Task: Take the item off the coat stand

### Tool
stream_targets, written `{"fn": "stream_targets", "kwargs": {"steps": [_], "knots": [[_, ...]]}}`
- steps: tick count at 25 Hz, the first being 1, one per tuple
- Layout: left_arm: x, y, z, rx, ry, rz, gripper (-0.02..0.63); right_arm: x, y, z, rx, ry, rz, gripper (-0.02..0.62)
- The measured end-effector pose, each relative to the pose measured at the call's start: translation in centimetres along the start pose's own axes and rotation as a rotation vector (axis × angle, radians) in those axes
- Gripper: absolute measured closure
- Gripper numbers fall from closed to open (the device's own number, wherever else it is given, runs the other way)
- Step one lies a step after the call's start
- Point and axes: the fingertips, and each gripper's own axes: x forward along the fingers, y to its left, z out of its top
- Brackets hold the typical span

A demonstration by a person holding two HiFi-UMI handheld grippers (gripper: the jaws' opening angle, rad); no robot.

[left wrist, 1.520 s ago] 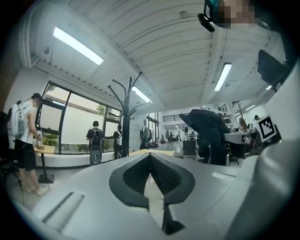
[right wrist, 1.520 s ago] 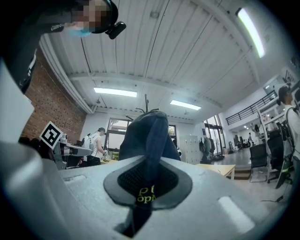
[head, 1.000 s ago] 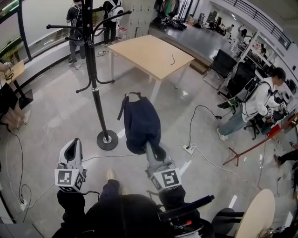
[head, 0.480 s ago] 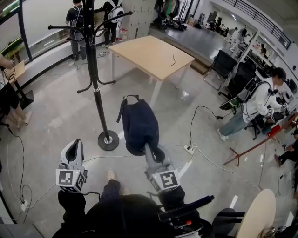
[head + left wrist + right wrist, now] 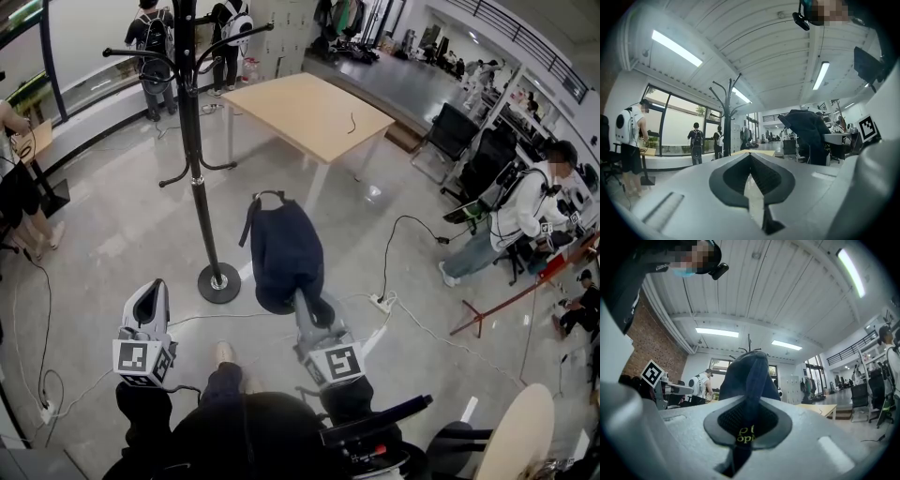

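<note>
A dark navy bag (image 5: 284, 248) hangs free of the black coat stand (image 5: 192, 141), to the right of its pole and round base. My right gripper (image 5: 307, 305) is shut on the bag's lower fabric. In the right gripper view the cloth (image 5: 750, 376) is pinched between the pads and rises above my right gripper (image 5: 747, 420). My left gripper (image 5: 145, 298) hovers low at the left, shut with nothing in it. In the left gripper view, beyond my left gripper (image 5: 750, 176), stand the bare coat stand (image 5: 726, 117) and the held bag (image 5: 808, 131).
A light wooden table (image 5: 309, 112) stands behind the bag. A cable and a power strip (image 5: 380, 301) lie on the floor at the right. A person (image 5: 511, 216) and black chairs (image 5: 450, 131) are at the right; people stand by the far window.
Almost nothing: the bag stays clamped in my right gripper in nearly the same place, and the view has shifted slightly.
</note>
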Motion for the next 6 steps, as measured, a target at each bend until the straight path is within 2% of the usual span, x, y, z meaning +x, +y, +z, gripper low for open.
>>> {"fn": "stream_targets", "kwargs": {"steps": [6], "knots": [[0.31, -0.30, 0.51, 0.007, 0.000, -0.007, 0.603, 0.02, -0.25, 0.40, 0.002, -0.005, -0.003, 0.577]]}}
